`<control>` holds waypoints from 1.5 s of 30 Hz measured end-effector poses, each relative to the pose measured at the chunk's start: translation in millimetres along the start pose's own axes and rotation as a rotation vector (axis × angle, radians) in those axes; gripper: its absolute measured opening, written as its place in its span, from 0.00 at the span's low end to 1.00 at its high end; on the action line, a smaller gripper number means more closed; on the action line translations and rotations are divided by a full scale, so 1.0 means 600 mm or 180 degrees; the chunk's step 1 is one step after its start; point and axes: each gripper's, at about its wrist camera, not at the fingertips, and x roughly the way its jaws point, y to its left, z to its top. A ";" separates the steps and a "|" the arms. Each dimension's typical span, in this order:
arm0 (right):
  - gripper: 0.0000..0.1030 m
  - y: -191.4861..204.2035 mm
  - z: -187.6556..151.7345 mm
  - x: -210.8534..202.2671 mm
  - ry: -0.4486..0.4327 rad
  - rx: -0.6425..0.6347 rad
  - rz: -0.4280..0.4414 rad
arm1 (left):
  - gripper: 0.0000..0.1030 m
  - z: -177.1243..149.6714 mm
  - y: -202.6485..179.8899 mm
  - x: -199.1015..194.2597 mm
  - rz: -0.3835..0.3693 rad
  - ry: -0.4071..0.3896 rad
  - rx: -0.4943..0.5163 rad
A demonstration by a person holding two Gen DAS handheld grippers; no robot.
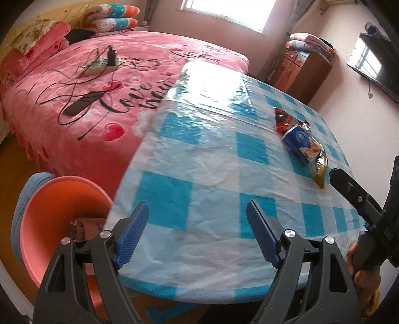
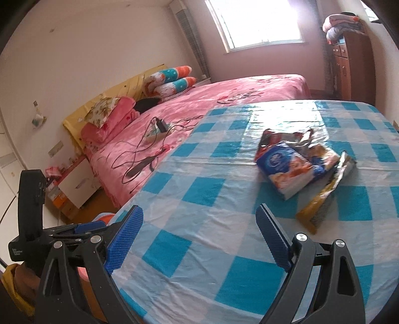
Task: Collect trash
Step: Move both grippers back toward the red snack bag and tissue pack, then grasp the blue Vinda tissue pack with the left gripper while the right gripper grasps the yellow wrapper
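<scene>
Both claws spread and empty over the checked table.

The left claw (image 1: 197,234) and right claw (image 2: 199,236) hover near the table's (image 1: 189,159) front edge — fingers apart, gripping nothing. The wrappers (image 2: 296,159) lie piled together further in, on the right side — a blue pack on top. An orange bin (image 1: 57,214) stands beside the table, left.

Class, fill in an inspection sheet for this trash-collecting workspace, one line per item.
Surface: table under blue-checked plastic cover.
Job's things: blue wrapper, red wrapper, yellow wrapper piled together; pink bin beside table.
Clutter: nothing seen on table.
Grippers: left claw and right claw open, empty.
Cables: black leads and power strip on bed.
Surroundings: window, wooden cabinet.
</scene>
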 end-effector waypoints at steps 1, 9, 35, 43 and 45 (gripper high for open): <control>0.88 -0.009 0.001 -0.005 -0.0026 0.0036 -0.0023 | 0.79 0.001 -0.009 0.001 -0.0013 -0.0001 0.0024; 0.88 -0.086 0.010 -0.035 -0.0162 0.0371 -0.0174 | 0.79 0.018 -0.093 0.017 -0.0182 0.0022 0.0286; 0.88 -0.315 0.027 -0.106 -0.0405 0.1324 -0.0512 | 0.79 0.123 -0.307 0.168 -0.0754 0.0351 0.0263; 0.88 -0.308 0.033 -0.094 -0.0339 0.1209 -0.0506 | 0.79 0.143 -0.327 0.215 -0.0629 0.0380 0.0058; 0.88 -0.306 0.034 -0.087 -0.0285 0.1176 -0.0517 | 0.79 0.145 -0.330 0.221 -0.0575 0.0376 0.0050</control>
